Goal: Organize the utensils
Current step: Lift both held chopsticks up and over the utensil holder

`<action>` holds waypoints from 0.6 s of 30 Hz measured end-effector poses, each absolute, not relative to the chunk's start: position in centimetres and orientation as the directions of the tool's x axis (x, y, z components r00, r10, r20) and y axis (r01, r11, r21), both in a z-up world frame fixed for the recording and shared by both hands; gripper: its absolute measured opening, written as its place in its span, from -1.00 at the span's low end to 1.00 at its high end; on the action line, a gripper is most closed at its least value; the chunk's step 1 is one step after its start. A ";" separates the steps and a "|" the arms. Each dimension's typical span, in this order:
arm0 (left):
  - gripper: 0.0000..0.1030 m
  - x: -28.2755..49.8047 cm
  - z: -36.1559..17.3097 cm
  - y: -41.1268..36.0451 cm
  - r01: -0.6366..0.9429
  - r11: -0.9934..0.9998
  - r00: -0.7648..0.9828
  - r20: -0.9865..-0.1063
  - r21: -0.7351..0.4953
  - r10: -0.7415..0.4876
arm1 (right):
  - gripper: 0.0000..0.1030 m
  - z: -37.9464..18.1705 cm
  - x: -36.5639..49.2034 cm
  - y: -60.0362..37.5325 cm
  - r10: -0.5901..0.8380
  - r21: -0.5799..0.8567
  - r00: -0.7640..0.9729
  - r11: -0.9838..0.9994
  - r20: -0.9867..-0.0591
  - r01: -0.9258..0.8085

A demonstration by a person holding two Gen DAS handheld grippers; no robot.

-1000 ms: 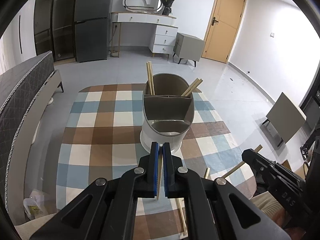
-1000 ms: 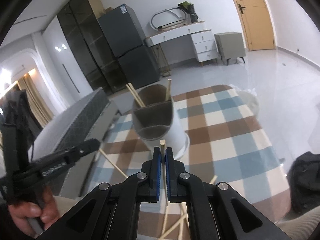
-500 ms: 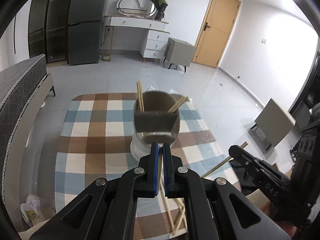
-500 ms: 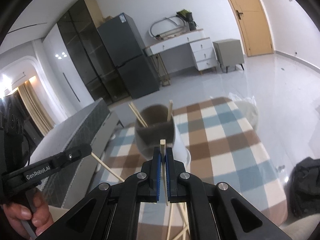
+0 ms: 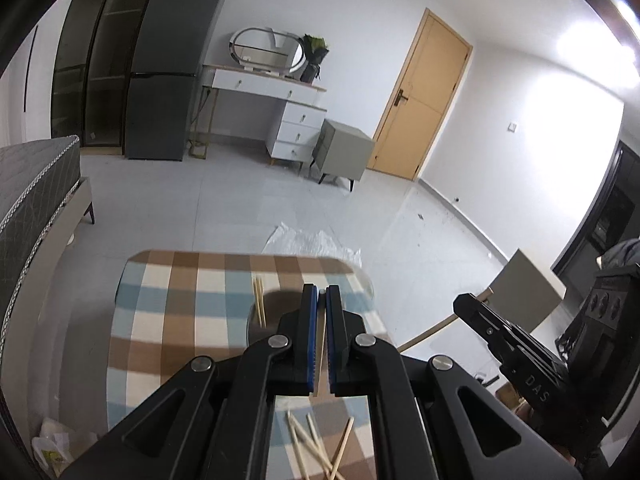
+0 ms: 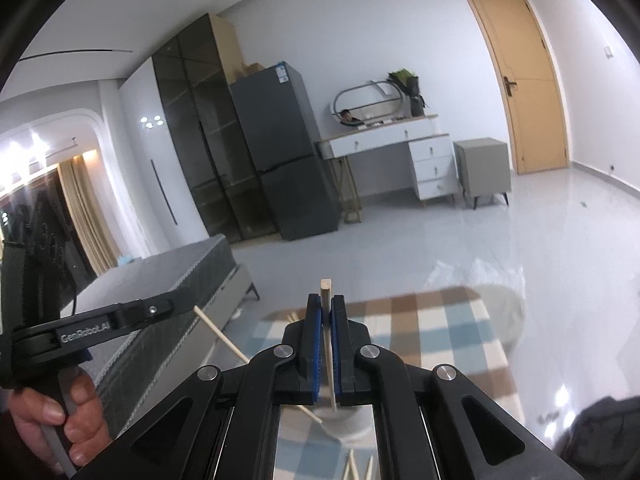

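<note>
While each gripper clamps a chopstick | holder hidden behind | spare chopsticks below

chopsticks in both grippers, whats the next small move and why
Probably lower both toward the grey utensil holder and tip the ends into a compartment. The left gripper is shut on one wooden chopstick, the right gripper on another, and the holder already has a pair of wooden chopsticks standing in it.

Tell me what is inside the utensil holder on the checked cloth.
In the utensil holder two chopsticks stand at its left side. The left gripper covers the rest, so its other contents cannot be seen.
</note>
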State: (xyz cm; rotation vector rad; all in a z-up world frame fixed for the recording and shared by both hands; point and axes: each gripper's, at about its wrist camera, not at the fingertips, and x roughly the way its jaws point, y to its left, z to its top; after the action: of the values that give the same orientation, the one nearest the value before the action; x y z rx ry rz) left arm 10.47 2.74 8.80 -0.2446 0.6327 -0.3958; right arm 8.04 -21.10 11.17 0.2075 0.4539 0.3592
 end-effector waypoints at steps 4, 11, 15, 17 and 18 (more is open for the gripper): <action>-1.00 12.6 9.5 3.2 0.270 0.895 0.748 -0.508 -0.354 -0.427 | -0.93 12.4 9.7 -20.2 0.394 0.242 0.836 0.916 -0.382 -0.321; -1.00 15.7 10.0 4.2 0.245 0.886 0.758 -0.493 -0.393 -0.428 | -0.93 13.0 12.6 -18.8 0.398 0.196 0.837 0.917 -0.375 -0.348; -1.00 17.0 9.9 4.5 0.231 0.896 0.775 -0.485 -0.380 -0.405 | -0.93 12.8 13.8 -18.2 0.397 0.172 0.838 0.918 -0.376 -0.358; -1.00 17.7 9.5 4.7 0.226 0.894 0.772 -0.489 -0.386 -0.406 | -0.93 12.6 14.1 -17.8 0.392 0.154 0.838 0.920 -0.379 -0.361; -1.00 17.9 9.3 4.7 0.222 0.895 0.771 -0.492 -0.388 -0.405 | -0.93 12.4 14.3 -17.6 0.391 0.146 0.838 0.920 -0.382 -0.363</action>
State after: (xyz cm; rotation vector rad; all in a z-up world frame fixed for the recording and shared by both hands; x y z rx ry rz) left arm 17.89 4.69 9.27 -0.3187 0.6015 -0.3460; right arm 14.29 -17.64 12.45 0.0685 0.4182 0.3993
